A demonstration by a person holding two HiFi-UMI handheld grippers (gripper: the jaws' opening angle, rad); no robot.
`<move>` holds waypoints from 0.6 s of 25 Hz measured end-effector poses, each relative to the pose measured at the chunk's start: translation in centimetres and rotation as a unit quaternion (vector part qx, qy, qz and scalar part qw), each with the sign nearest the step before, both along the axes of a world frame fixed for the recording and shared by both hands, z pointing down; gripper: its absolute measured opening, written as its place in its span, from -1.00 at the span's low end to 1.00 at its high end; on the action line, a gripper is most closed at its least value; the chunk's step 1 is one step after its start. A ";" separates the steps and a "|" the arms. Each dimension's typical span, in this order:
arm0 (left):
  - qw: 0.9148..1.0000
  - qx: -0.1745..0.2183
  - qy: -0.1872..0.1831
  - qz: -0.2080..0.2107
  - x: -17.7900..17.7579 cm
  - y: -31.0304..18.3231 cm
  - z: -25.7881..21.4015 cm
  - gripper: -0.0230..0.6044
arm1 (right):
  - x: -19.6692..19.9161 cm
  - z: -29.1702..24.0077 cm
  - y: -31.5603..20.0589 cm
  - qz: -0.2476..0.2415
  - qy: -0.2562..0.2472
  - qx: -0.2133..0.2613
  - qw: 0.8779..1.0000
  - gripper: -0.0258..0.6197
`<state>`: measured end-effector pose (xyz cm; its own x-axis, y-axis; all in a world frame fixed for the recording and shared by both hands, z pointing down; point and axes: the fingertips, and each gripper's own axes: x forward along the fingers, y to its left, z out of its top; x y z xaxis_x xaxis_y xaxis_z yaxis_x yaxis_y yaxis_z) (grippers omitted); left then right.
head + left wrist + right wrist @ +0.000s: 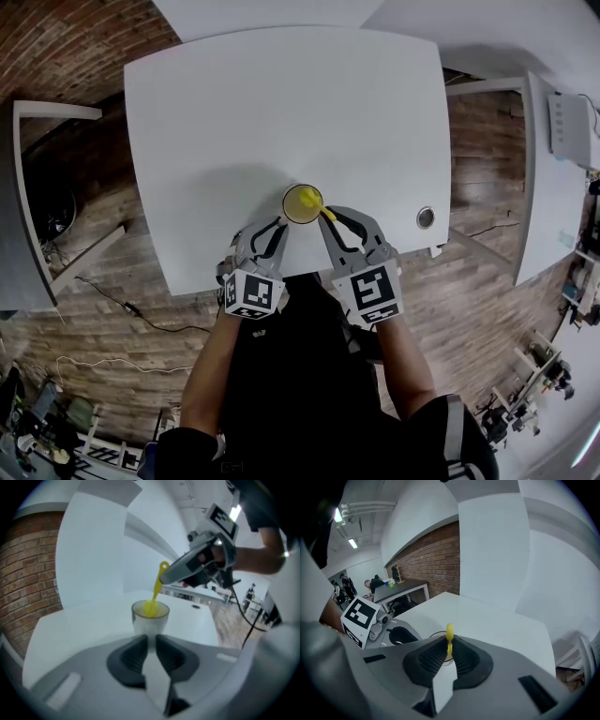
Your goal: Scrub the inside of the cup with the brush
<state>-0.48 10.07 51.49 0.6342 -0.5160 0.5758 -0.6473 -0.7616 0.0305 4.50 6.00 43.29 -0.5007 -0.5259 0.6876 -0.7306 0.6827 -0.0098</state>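
Observation:
A clear cup stands upright near the front edge of the white table. A yellow brush leans into it, with its head down inside the cup and its handle slanting up to the right. My right gripper is shut on that handle, and the handle's end pokes up between the pads. My left gripper sits at the cup's near left side. Its jaws stand almost together and pinch the cup's near wall.
A round cable hole lies in the table to the right of the cup. Another white desk stands to the right and a desk frame to the left. Cables trail over the wood floor. The table's far half holds nothing.

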 end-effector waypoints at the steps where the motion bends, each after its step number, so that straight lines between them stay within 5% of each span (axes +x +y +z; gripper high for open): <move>1: 1.000 -0.001 0.001 0.001 0.0 0.0 0.0 -0.75 | -0.2 0.3 -0.2 -0.007 0.002 0.001 1.000 -0.83; 15: 1.000 -0.004 0.004 0.005 -0.1 0.0 0.0 -0.75 | -1.1 3.5 -0.9 -0.051 0.045 -0.018 0.998 -0.83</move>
<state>-0.62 10.07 51.52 0.6446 -0.5049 0.5741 -0.6388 -0.7683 0.0416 3.36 5.05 46.83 -0.4860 -0.4501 0.7491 -0.6564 0.7539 0.0272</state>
